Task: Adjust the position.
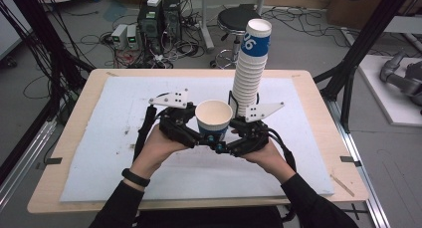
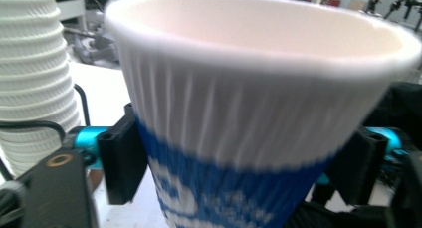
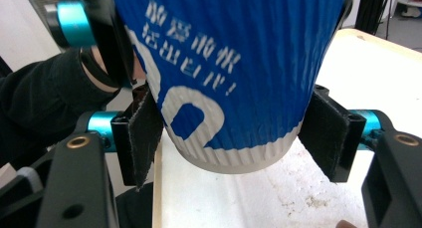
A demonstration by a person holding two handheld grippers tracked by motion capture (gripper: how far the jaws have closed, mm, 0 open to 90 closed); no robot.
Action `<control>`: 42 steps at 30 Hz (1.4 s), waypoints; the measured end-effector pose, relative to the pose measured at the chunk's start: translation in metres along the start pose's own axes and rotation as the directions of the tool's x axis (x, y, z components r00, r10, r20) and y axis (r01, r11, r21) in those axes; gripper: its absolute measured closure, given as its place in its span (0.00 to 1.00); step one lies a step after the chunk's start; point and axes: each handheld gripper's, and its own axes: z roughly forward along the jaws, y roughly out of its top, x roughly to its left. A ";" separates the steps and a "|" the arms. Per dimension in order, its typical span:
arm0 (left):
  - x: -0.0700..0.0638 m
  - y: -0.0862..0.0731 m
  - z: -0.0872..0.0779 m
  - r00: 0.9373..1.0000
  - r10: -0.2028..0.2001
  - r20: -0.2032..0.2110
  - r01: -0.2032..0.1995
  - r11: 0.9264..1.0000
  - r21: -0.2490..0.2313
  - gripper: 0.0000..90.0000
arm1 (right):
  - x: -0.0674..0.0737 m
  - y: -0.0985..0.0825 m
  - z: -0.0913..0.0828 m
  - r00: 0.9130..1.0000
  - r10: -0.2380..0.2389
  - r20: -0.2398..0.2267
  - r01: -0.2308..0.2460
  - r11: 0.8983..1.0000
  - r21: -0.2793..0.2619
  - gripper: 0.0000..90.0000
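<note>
1 paper cup (image 1: 214, 117) | 2 grippers: left gripper (image 1: 201, 137), right gripper (image 1: 226, 143) | 1 cup stack (image 1: 251, 68)

One loose paper cup (image 1: 214, 119) sits between two grippers, the left gripper (image 1: 201, 138) and the right gripper (image 1: 225, 144). One tall stack of cups (image 1: 250, 71) stands just behind the right gripper, its cups too many to count.

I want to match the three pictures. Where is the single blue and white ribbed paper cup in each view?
High view: the single blue and white ribbed paper cup is at the centre, between both hands.
Left gripper view: the cup spans most of the picture, rim on top.
Right gripper view: its blue lower part is at upper centre.
Shared landmark: the tall stack of white ribbed cups.
</note>
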 end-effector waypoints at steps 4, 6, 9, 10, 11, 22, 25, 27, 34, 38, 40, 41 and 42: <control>-0.002 0.002 -0.003 1.000 0.009 -0.008 -0.009 1.000 -0.013 0.20 | 0.001 -0.001 0.002 1.000 -0.006 0.001 0.006 1.000 0.018 0.33; -0.003 0.003 -0.003 1.000 0.011 -0.009 -0.011 1.000 -0.024 0.20 | 0.001 -0.001 0.003 1.000 -0.014 0.002 0.013 1.000 0.014 0.33; -0.003 0.003 -0.004 1.000 0.011 -0.009 -0.011 1.000 -0.028 0.21 | 0.001 -0.001 0.004 1.000 -0.010 0.000 0.010 1.000 0.020 0.33; -0.003 0.004 -0.004 1.000 0.014 -0.009 -0.014 0.999 -0.029 0.23 | 0.001 -0.001 0.004 1.000 -0.007 0.000 0.007 1.000 0.019 0.33; -0.003 0.004 -0.005 1.000 0.013 -0.011 -0.013 0.999 -0.029 0.23 | 0.001 -0.001 0.004 1.000 -0.009 -0.001 0.009 1.000 0.019 0.33; -0.002 0.003 -0.004 1.000 0.010 -0.006 -0.010 1.000 -0.025 0.26 | 0.003 0.000 0.003 1.000 -0.001 0.005 0.001 1.000 -0.012 0.29; -0.003 0.003 -0.003 1.000 0.021 -0.008 -0.021 1.000 -0.015 0.27 | 0.004 0.001 0.002 1.000 0.023 0.000 -0.023 0.999 -0.029 0.28; -0.003 0.002 -0.001 1.000 0.023 -0.006 -0.023 1.000 -0.006 0.27 | 0.004 0.002 0.002 1.000 0.025 0.006 -0.025 0.999 -0.032 0.28; -0.003 0.002 0.000 1.000 0.029 -0.003 -0.029 1.000 0.005 0.25 | 0.004 0.001 0.002 1.000 0.003 0.004 -0.003 0.999 -0.033 0.31; -0.005 0.003 -0.001 1.000 0.019 -0.005 -0.019 1.000 -0.023 0.21 | 0.004 0.001 0.000 1.000 -0.019 0.007 0.019 0.999 -0.030 0.31; -0.004 0.004 -0.002 1.000 0.012 0.010 -0.012 0.999 -0.040 0.20 | 0.003 0.001 0.000 0.999 -0.032 0.003 0.032 0.999 -0.031 0.31; -0.004 0.004 -0.003 1.000 0.011 0.010 -0.011 0.999 -0.046 0.20 | 0.004 0.001 0.001 0.999 -0.033 0.004 0.033 0.999 -0.028 0.31; -0.005 0.005 -0.004 1.000 0.011 0.007 -0.011 0.999 -0.051 0.20 | 0.004 0.000 0.001 0.999 -0.044 0.009 0.044 0.999 -0.028 0.31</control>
